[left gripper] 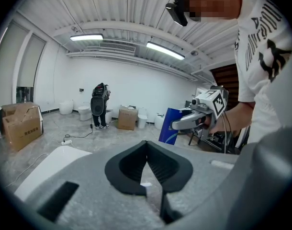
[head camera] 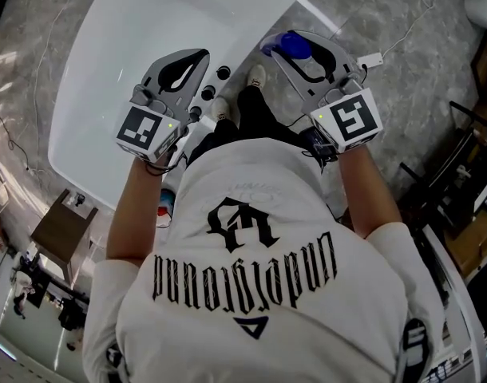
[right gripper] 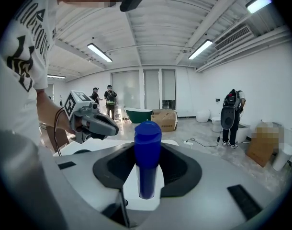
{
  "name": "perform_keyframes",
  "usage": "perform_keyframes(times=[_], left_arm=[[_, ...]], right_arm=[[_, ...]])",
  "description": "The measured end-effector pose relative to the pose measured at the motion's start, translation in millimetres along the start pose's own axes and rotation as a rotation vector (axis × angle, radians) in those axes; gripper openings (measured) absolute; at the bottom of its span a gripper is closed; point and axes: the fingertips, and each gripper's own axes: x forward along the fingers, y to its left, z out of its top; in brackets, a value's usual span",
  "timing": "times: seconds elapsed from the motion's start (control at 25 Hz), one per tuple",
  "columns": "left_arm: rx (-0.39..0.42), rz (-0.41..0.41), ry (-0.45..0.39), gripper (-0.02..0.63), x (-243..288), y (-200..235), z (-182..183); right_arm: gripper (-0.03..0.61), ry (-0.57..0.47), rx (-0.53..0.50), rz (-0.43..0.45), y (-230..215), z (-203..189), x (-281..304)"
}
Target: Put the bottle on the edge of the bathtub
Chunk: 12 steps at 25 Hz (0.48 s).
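**Blue bottle held near the tub edge**

The bottle, a smooth, glossy blue cylinder with a rounded cap, is standing upright between the right gripper's dark pads, which are gripping it wide apart, near the glossy white bathtub's edge. In the head view only its cap is showing. The left gripper is hovering empty, its ribbed pads meeting at the tips.

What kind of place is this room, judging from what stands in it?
Probably a showroom or storeroom for bathroom fixtures: a white bathtub, toilets along the far wall, and cardboard boxes on the floor.
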Motion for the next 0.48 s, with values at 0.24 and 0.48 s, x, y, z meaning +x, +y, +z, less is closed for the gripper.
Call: perform_keyframes(times=[0.24, 0.48], left_arm=[[-0.024, -0.006, 0.014, 0.015, 19.4, 16.4, -9.9], [-0.042, -0.004, 0.042, 0.015, 43.4, 28.2, -31.3]], right_arm=[[0.158, 0.029, 0.015, 0.022, -16.2, -17.2, 25.9], [0.158, 0.056, 0.011, 0.038, -31.2, -43.7, 44.6]])
